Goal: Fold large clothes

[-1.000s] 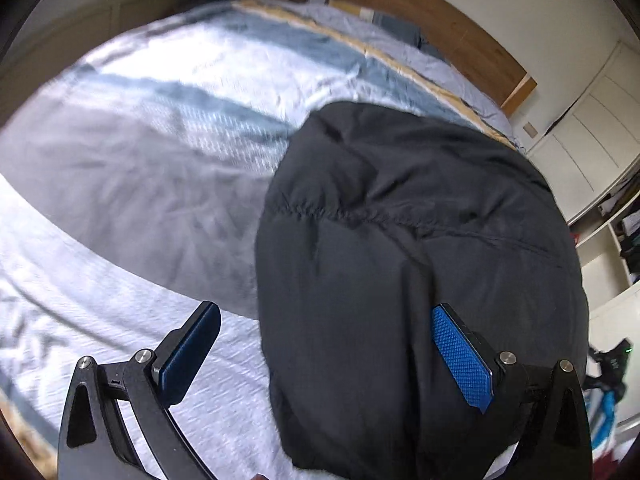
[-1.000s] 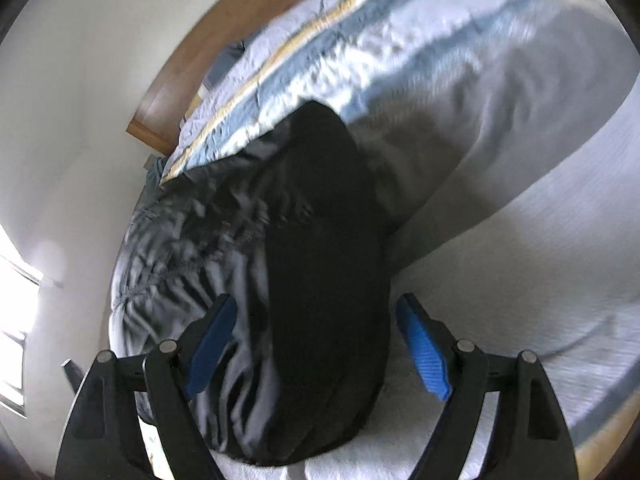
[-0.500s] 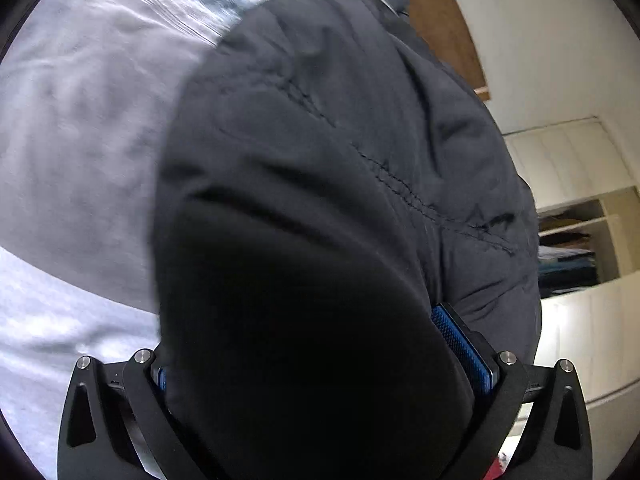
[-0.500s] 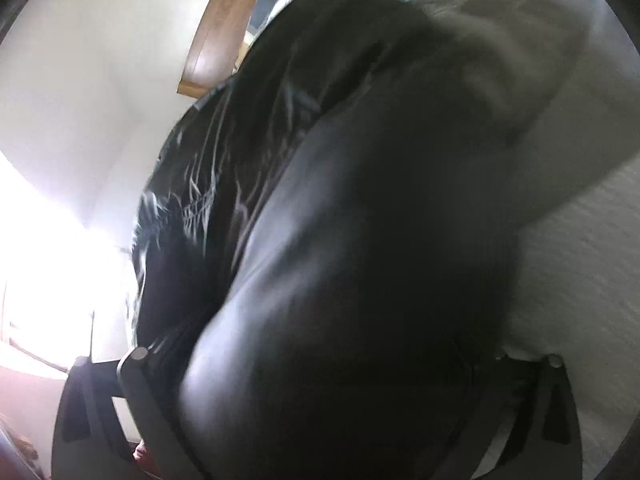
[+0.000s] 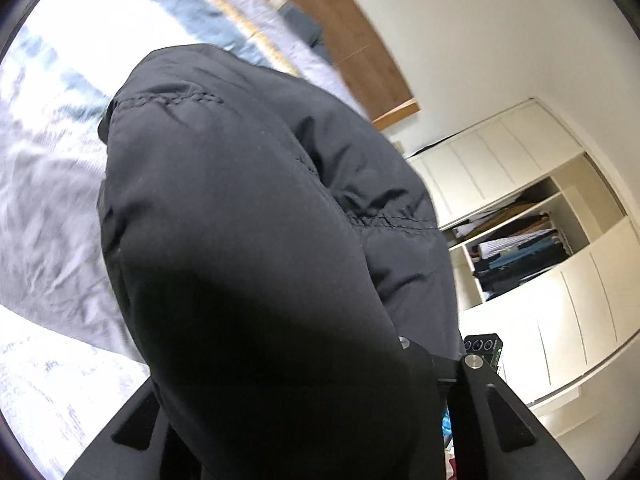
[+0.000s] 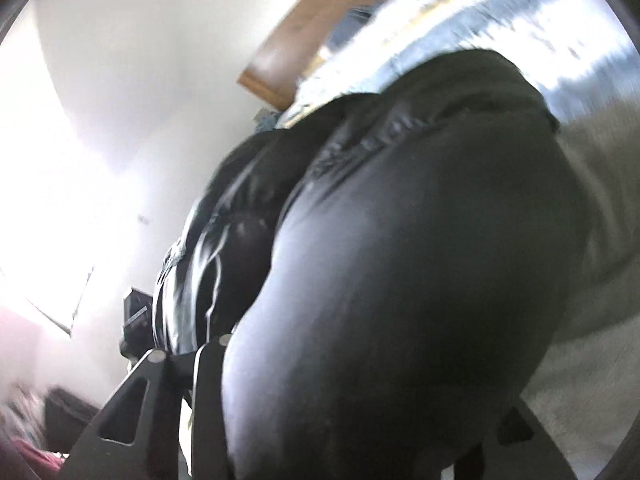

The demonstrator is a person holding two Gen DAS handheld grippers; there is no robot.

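A black padded jacket [image 5: 256, 248] is filling the middle and lower part of the left wrist view, its stitched seams running across the upper half, and it is bulging over the left gripper [image 5: 304, 420] so that the fingers are hidden under the fabric; whether they are clamped on it cannot be told. In the right wrist view the same jacket [image 6: 400, 280] is covering the centre and lower right, blurred and glossy, and it is draping over the right gripper [image 6: 360, 440] too, so the state of those fingers cannot be told either. The bed [image 5: 52, 168], with its pale blue and white striped cover, is lying along the left side and upper left of the left view, behind the jacket. A wooden headboard [image 5: 344, 40] is curving across the top. A cream wardrobe [image 5: 552, 264] is standing at the right, one shelf showing stacked clothes [image 5: 516, 256].
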